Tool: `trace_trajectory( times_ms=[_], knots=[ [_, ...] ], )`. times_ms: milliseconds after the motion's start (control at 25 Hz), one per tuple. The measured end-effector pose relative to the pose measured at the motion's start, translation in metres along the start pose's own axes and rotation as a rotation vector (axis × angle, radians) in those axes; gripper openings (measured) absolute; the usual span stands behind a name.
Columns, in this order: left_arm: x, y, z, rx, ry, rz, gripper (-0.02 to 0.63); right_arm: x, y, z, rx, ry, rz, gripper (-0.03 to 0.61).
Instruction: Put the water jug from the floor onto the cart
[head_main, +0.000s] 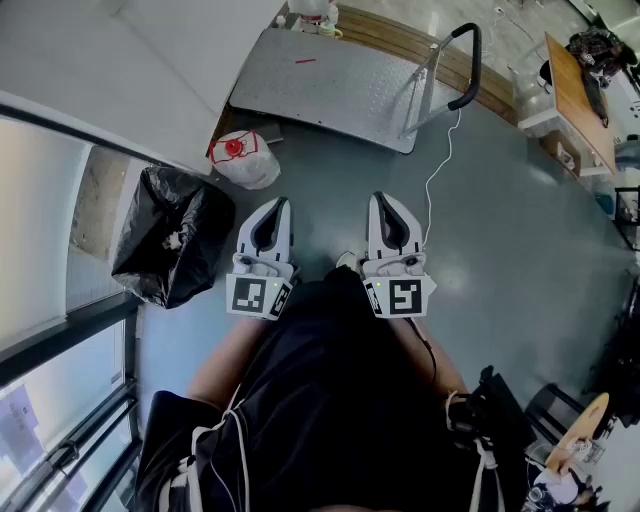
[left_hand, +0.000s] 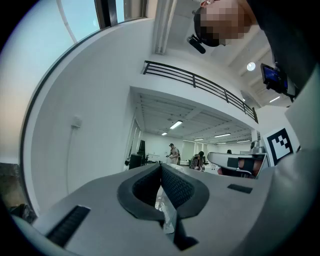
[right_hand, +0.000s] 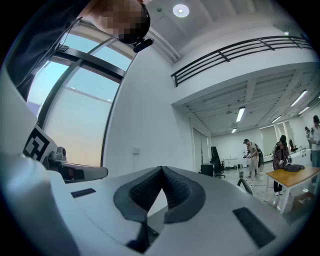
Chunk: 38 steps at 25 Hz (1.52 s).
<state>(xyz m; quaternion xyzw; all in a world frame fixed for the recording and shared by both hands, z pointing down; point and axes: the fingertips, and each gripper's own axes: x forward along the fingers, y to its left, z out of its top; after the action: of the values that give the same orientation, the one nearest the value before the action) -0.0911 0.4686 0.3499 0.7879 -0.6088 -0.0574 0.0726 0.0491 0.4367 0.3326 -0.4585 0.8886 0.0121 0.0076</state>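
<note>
Tips pressed together with nothing between them on left gripper (head_main: 281, 204) and right gripper (head_main: 385, 199), side by side over the floor (head_main: 500, 230); ahead, water jug (head_main: 243, 158) down beside black bag (head_main: 170, 235), near the cart (head_main: 330, 85).

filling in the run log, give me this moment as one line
phase: before pickup | left gripper: shut, empty | right gripper: shut, empty | water jug: on floor, untouched | cart: beyond jug
</note>
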Motion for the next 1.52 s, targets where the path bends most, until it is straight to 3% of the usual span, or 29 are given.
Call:
trace_trajectory(
  times_ms=[520,800,1200,1360,1520],
  knots=[
    [-0.001,-0.013,-0.008,0.008,0.002,0.011,0.017,-0.018,-0.012,-0.006,0.072,-0.019,0.027,0.014],
    [0.006,-0.036,-0.026,0.007,0.029,0.037,0.017,-0.030,-0.044,-0.019,0.093,0.007,0.024,0.014],
    [0.026,-0.065,-0.048,0.009,0.055,0.076,0.017,-0.022,-0.068,-0.009,0.006,-0.052,0.100,0.014],
    [0.037,-0.054,-0.051,0.015,0.062,0.064,0.018,-0.006,-0.066,-0.005,0.011,-0.087,0.113,0.014],
    [0.063,-0.034,-0.040,-0.042,0.043,0.077,0.017,0.013,-0.079,-0.007,0.077,-0.072,0.098,0.014]
  ],
)
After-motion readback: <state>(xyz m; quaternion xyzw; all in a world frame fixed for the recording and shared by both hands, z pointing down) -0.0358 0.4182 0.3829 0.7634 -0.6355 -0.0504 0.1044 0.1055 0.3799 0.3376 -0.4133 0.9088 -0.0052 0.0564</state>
